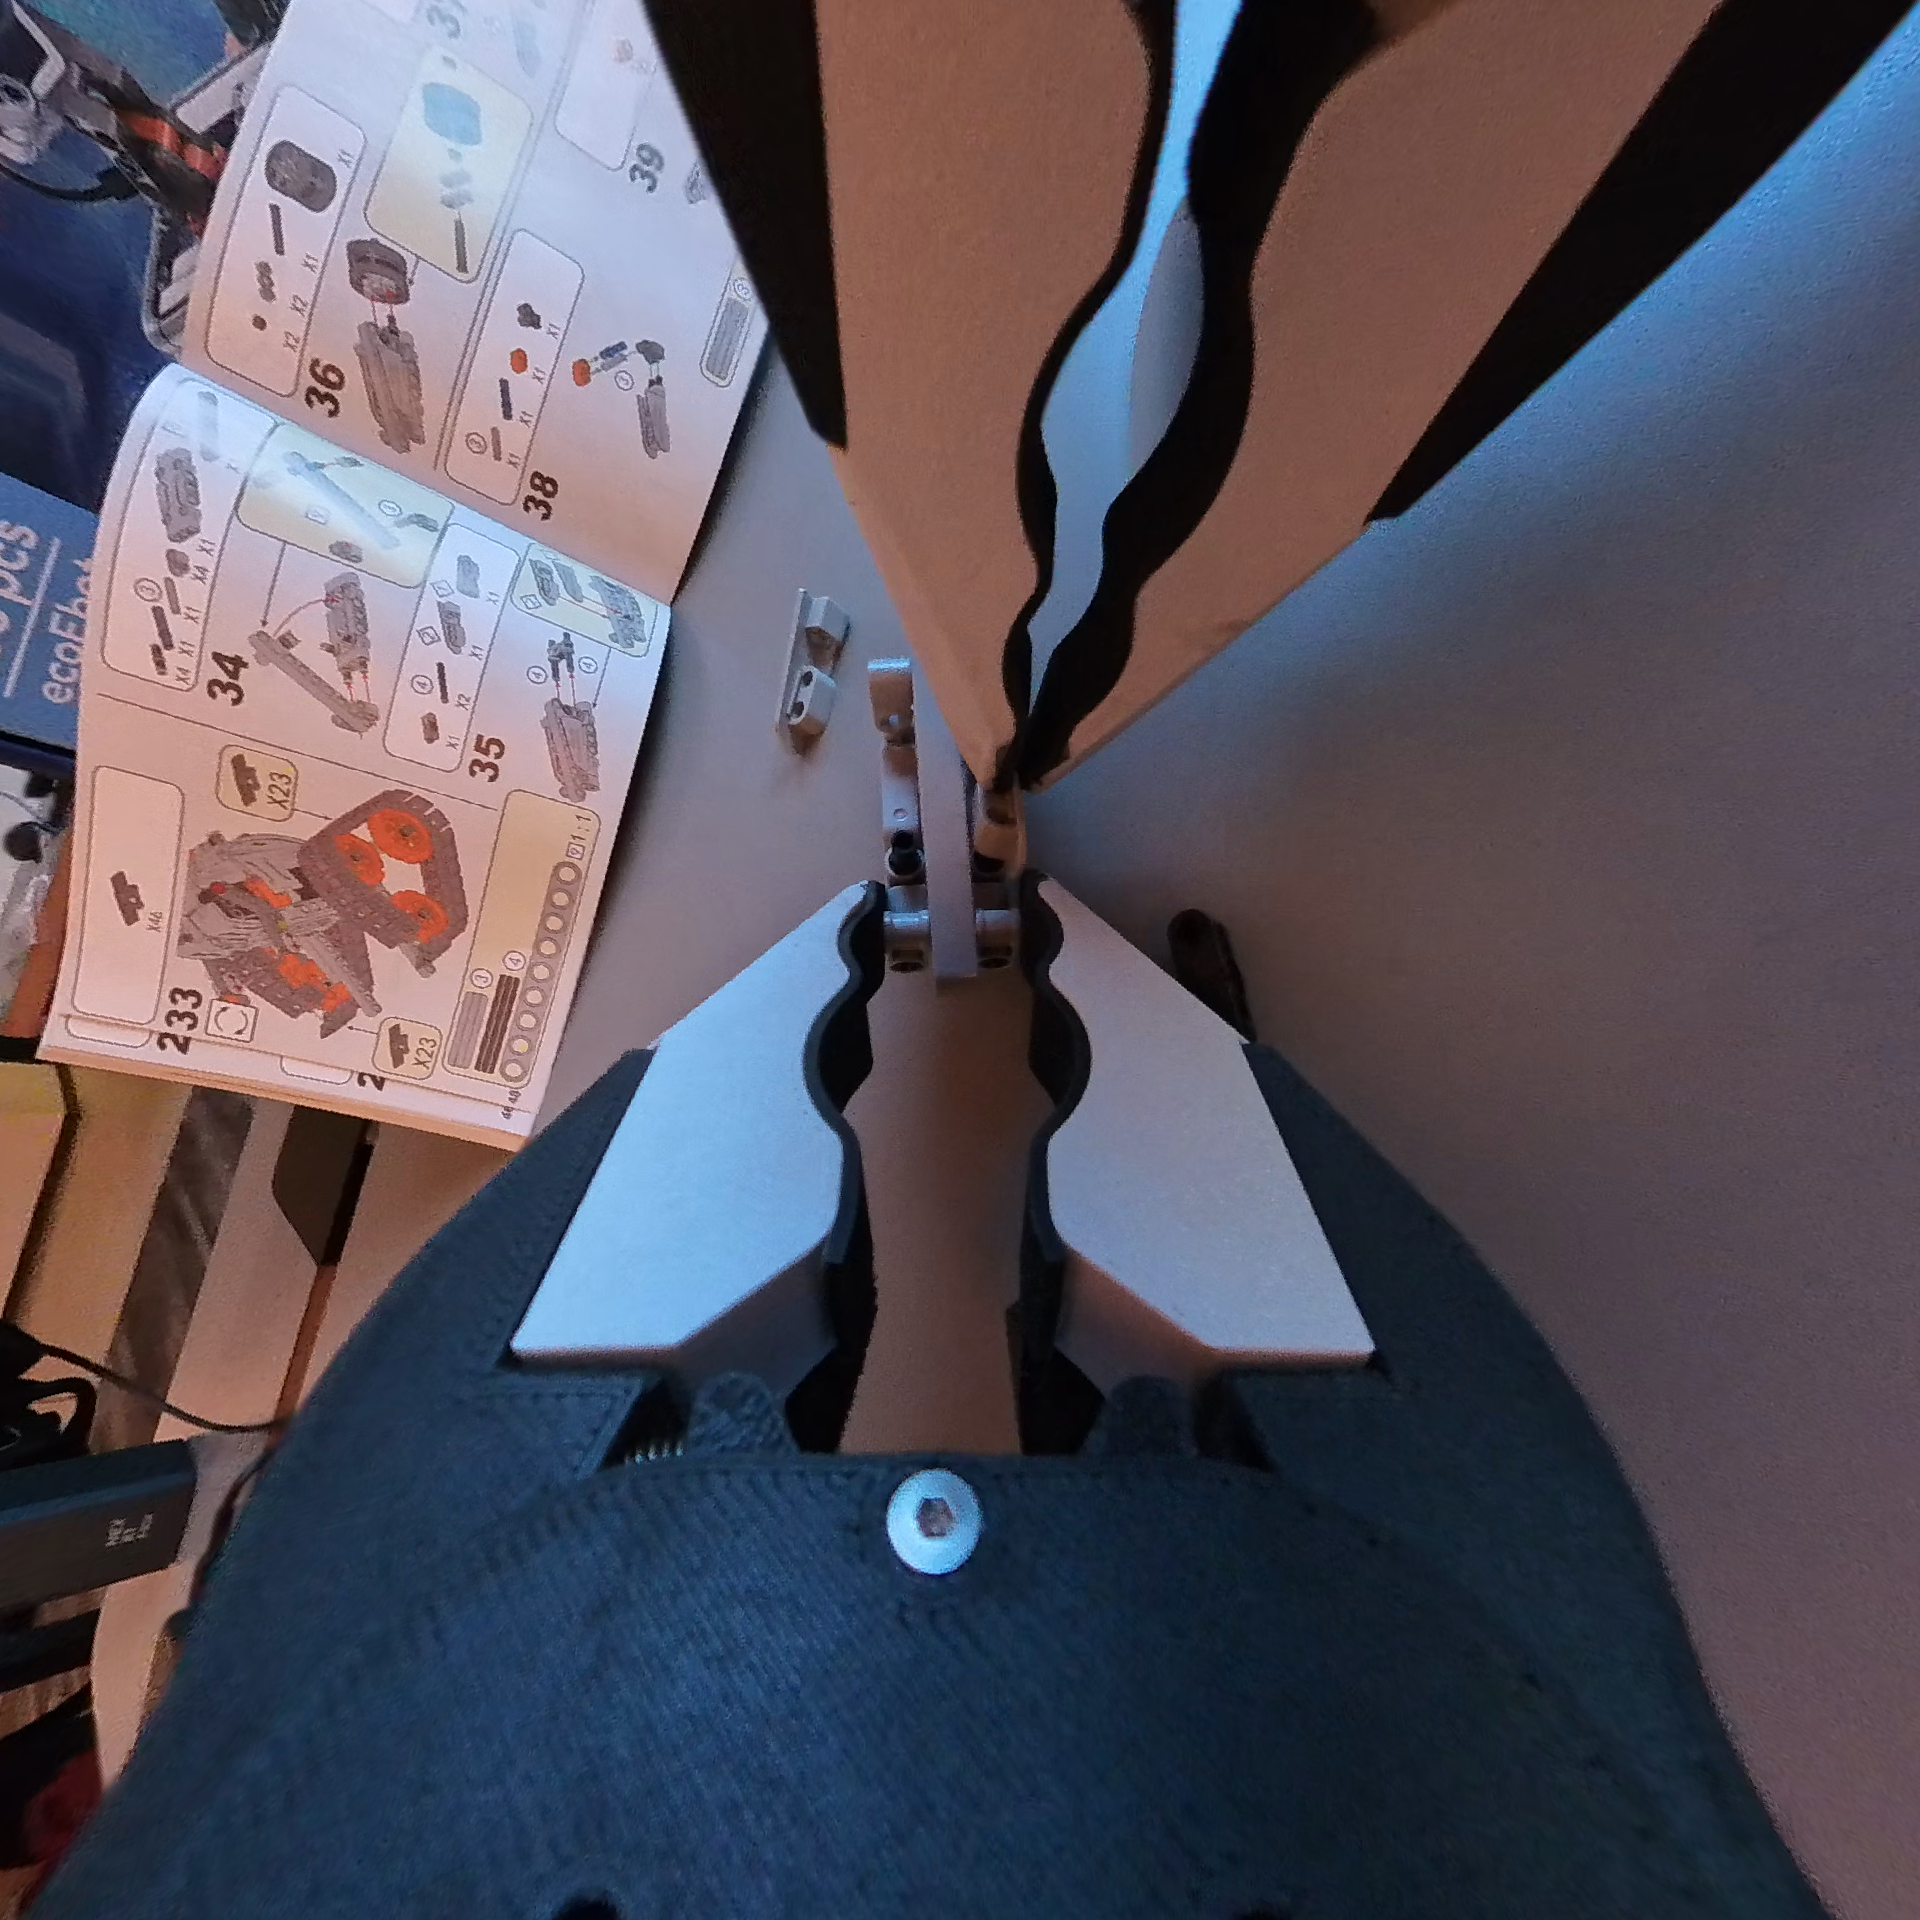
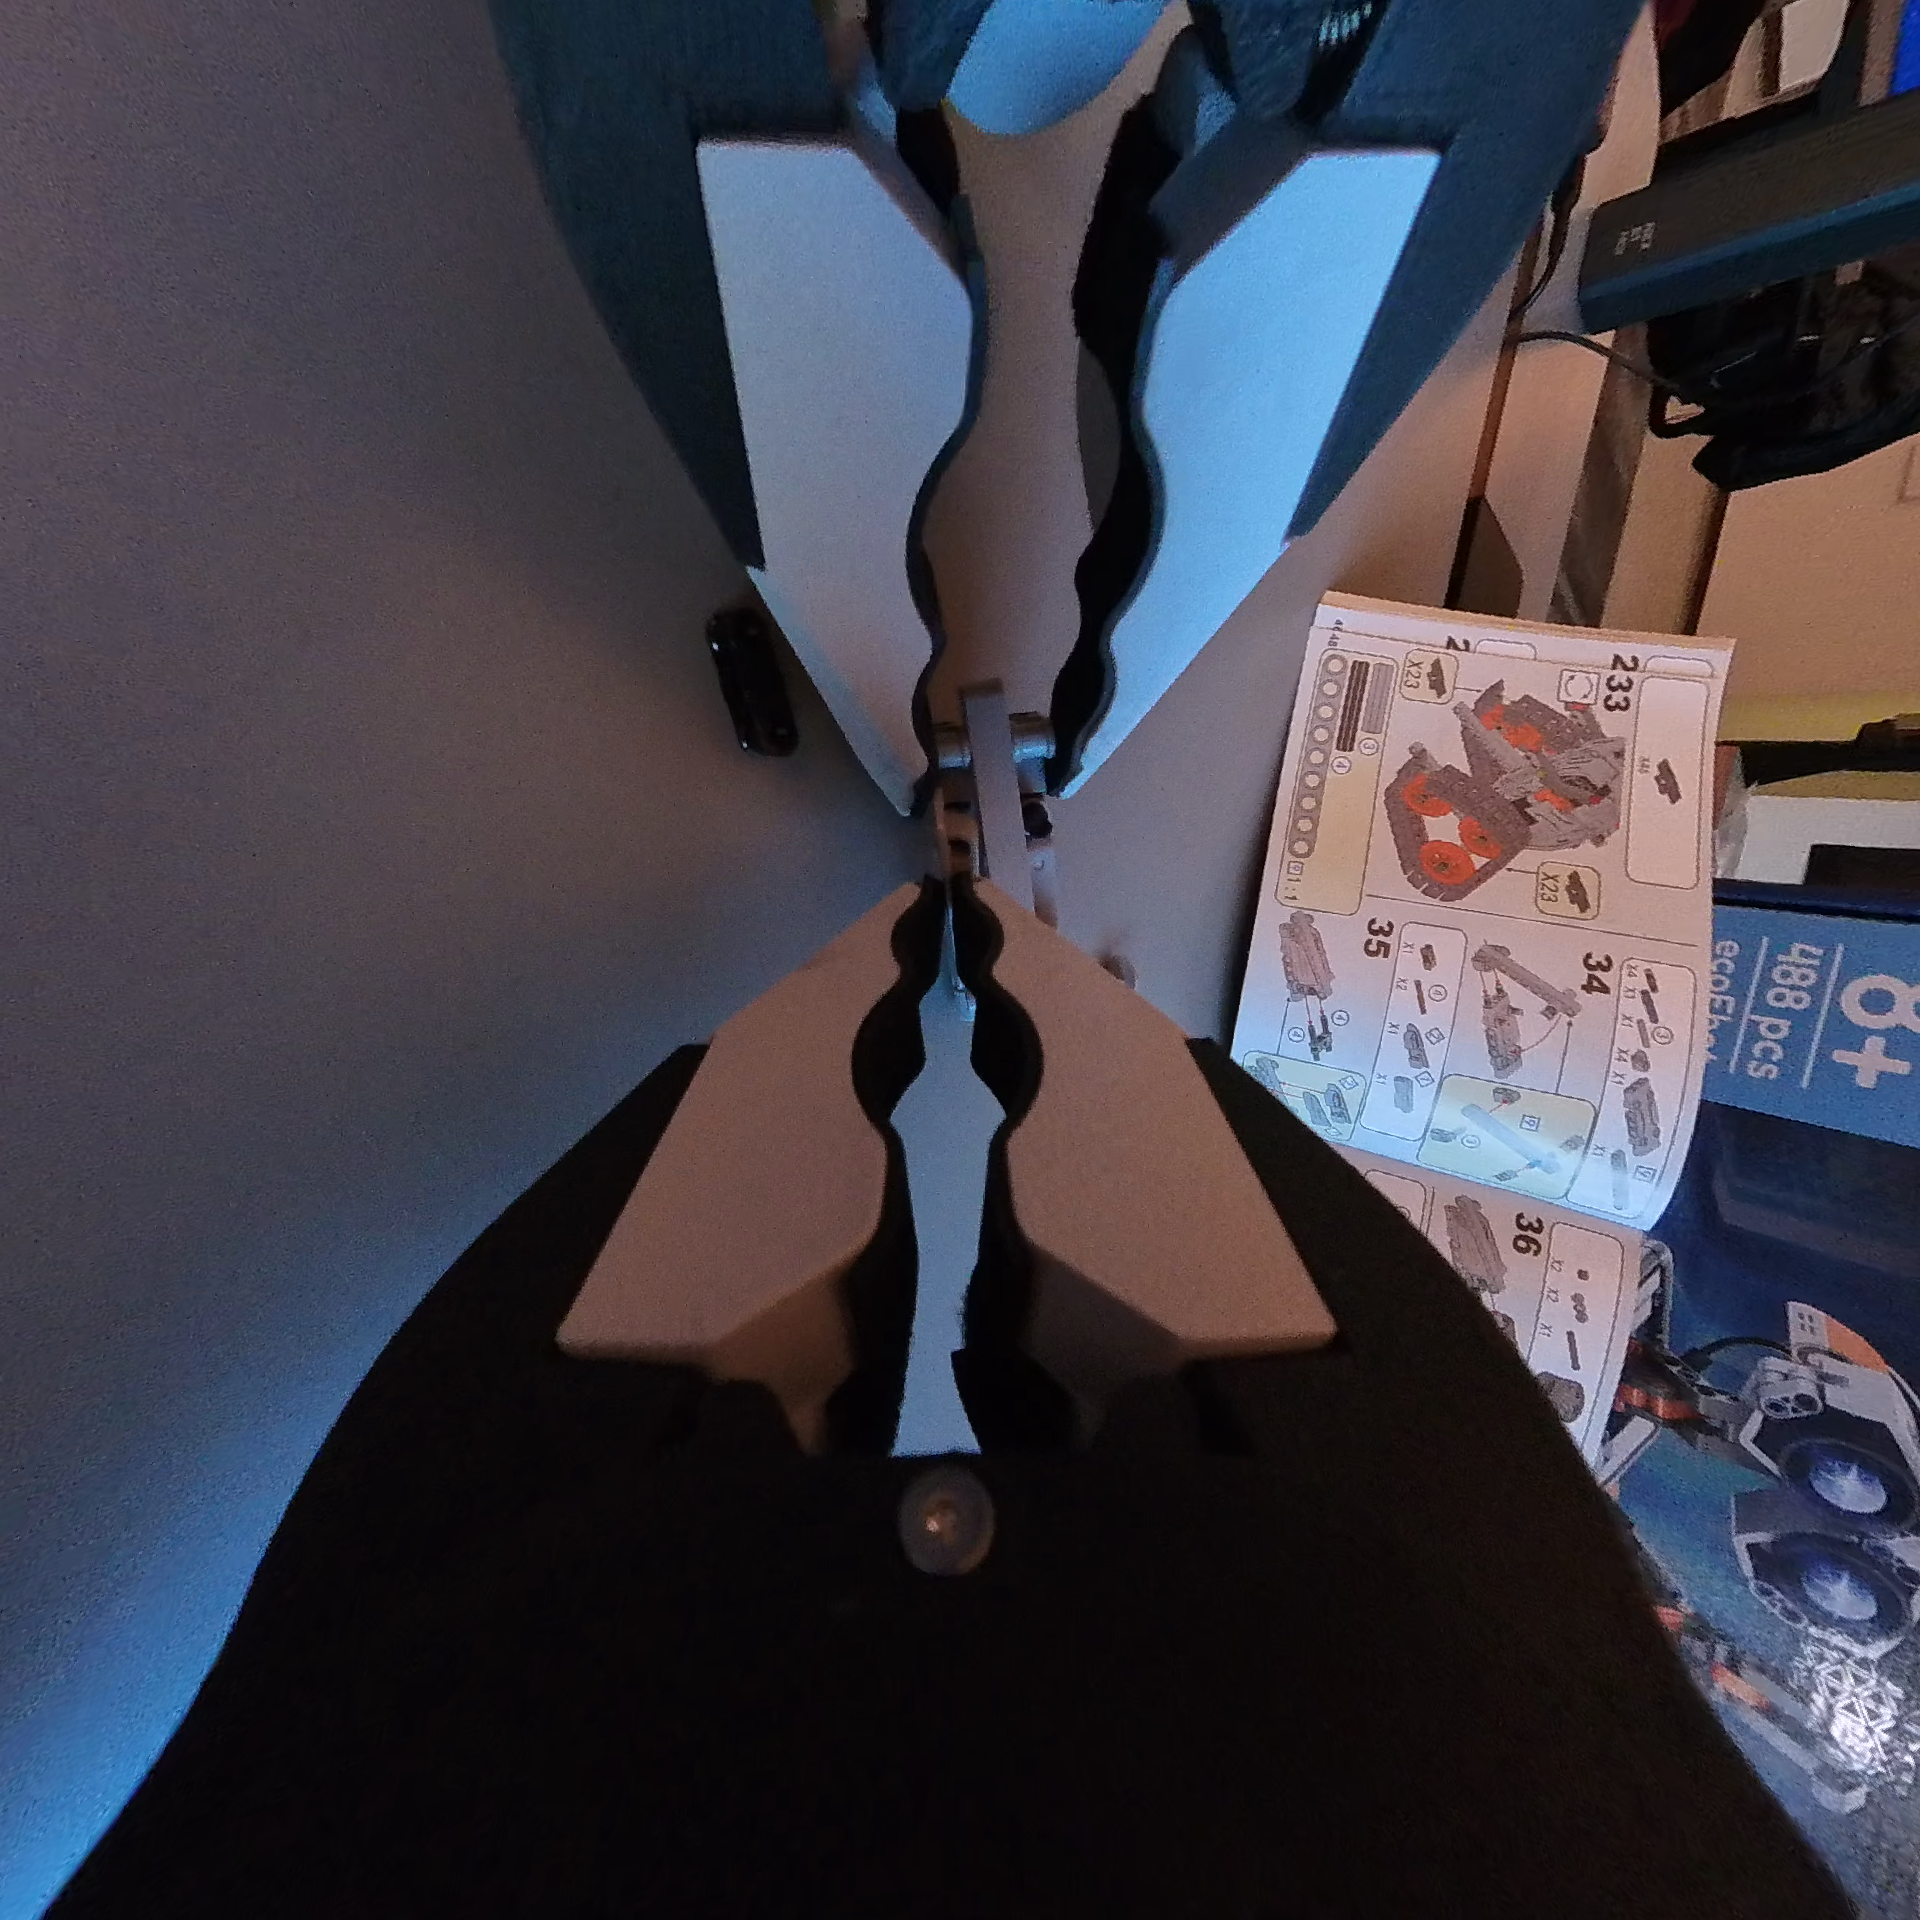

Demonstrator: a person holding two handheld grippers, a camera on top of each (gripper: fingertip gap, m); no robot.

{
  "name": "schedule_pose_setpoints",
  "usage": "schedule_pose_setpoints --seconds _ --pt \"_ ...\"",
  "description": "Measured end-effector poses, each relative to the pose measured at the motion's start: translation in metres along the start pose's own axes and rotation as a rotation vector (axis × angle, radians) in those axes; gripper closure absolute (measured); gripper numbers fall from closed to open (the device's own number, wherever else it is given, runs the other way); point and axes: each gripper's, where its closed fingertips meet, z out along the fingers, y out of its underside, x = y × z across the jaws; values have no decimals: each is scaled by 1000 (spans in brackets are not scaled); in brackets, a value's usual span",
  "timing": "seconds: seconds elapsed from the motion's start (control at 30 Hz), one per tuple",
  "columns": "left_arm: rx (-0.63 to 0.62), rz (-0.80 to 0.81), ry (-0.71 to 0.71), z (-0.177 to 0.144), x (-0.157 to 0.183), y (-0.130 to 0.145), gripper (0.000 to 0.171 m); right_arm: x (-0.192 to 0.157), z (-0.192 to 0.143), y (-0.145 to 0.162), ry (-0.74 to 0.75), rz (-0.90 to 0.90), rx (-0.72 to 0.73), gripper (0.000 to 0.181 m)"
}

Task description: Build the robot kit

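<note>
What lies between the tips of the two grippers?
A small grey brick assembly, which the left gripper and right gripper clamp from opposite ends; both wrist views show it.

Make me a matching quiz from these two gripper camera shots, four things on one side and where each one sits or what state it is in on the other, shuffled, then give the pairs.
Things:
1. grey brick assembly
2. black beam piece
3. instruction booklet
4. loose grey connector

Descriptions:
A. lies open on the table
B. lies alone on the table, beside one finger of the left gripper
C. gripped by both the left gripper and the right gripper
D. lies between the booklet and the assembly

Pairs: 1-C, 2-B, 3-A, 4-D
</note>
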Motion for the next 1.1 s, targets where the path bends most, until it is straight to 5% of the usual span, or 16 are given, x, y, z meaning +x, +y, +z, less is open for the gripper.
schedule_pose_setpoints --seconds 0.7,0.83,1.1 --pt "109 -197 119 -4 0 -7 141 0 14 9 135 -100 37 179" --pt "82 -255 144 -4 -1 -3 128 2 17 10 192 -150 62 179" --pt "44 -640 240 0 -14 -6 121 3 18 10 226 -190 88 179"
